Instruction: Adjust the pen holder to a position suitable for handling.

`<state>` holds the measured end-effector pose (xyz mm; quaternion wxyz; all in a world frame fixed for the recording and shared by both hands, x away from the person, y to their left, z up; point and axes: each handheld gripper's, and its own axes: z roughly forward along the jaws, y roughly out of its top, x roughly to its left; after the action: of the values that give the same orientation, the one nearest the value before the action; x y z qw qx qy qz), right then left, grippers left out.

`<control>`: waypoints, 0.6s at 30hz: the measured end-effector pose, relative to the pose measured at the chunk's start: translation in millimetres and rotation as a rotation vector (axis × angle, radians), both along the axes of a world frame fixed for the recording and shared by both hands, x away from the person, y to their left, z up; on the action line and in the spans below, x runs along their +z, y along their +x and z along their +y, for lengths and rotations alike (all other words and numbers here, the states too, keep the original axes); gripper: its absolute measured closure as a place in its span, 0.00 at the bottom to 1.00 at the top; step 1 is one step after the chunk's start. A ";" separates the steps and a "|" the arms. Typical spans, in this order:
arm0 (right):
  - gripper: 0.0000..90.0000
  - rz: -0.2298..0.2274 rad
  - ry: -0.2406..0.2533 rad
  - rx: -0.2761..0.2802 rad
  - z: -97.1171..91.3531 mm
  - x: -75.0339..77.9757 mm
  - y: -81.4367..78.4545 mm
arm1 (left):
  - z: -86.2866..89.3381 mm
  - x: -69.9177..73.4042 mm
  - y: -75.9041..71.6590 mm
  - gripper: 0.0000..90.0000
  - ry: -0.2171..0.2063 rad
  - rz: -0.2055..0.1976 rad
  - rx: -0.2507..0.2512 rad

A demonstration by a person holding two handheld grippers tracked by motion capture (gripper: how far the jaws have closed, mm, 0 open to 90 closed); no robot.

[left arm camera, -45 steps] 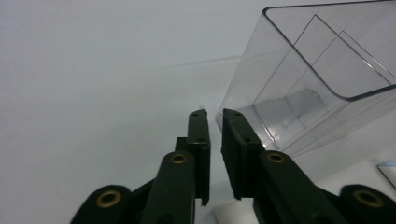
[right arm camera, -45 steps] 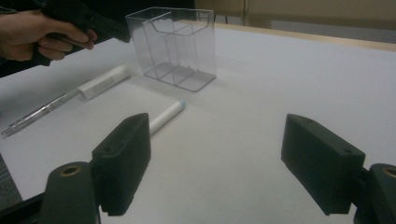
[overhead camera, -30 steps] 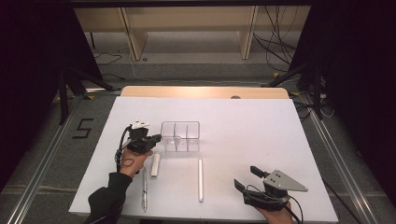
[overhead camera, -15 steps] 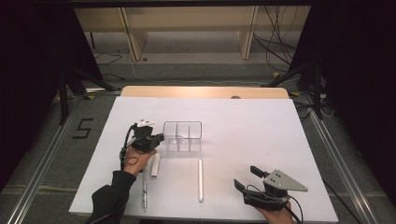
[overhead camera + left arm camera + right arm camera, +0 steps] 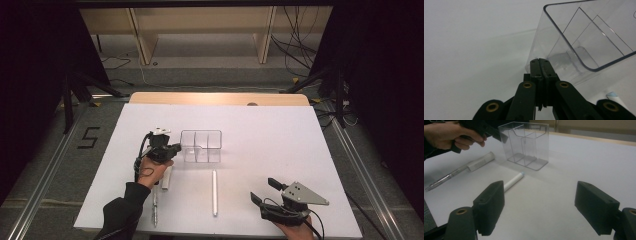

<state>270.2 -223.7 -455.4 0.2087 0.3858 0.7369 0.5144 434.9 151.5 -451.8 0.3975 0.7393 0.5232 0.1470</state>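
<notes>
The clear plastic box [image 5: 201,146] has three glossy compartments with rounded corners. The left gripper [image 5: 176,148], jaws pressed together, touches its wall. The right gripper [image 5: 263,191] gapes wide, holding nothing.

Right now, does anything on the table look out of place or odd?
Yes: the clear organizer looks tilted, its near edge raised where the shut left gripper meets it.

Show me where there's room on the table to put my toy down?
The white table is bare right of the clear box, out to its right edge, and behind the box. It is crowded in front: white marker, capped marker, pen, left claw, right claw.
</notes>
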 end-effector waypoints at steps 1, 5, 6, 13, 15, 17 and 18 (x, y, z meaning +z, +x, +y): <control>0.27 0.001 0.000 -0.001 -0.1 0.1 -0.1 | -2.7 0.2 0.0 0.99 0.005 0.000 -0.010; 0.27 0.001 0.000 -0.001 -0.4 0.5 -0.3 | -7.8 0.6 -0.3 0.99 0.007 0.002 -0.023; 0.27 0.001 0.000 -0.001 -0.4 0.5 -0.3 | -11.9 0.7 -0.6 0.99 0.005 0.002 -0.029; 0.27 0.000 0.000 -0.002 -0.8 0.5 -0.2 | -22.6 1.3 -0.1 0.99 0.011 0.004 -0.051; 0.27 0.000 -0.001 -0.002 -0.6 0.5 -0.2 | -25.9 1.3 0.3 0.99 0.009 0.003 -0.056; 0.27 0.001 -0.001 -0.002 -0.4 0.5 -0.4 | -30.3 1.5 0.4 0.99 0.010 0.006 -0.063; 0.27 0.000 -0.001 -0.002 -0.3 0.4 -0.3 | -31.8 1.4 0.6 0.99 0.009 0.003 -0.065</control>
<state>269.9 -224.0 -455.0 0.2094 0.3864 0.7368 0.5137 435.5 119.6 -450.4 0.3982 0.7579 0.4989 0.1352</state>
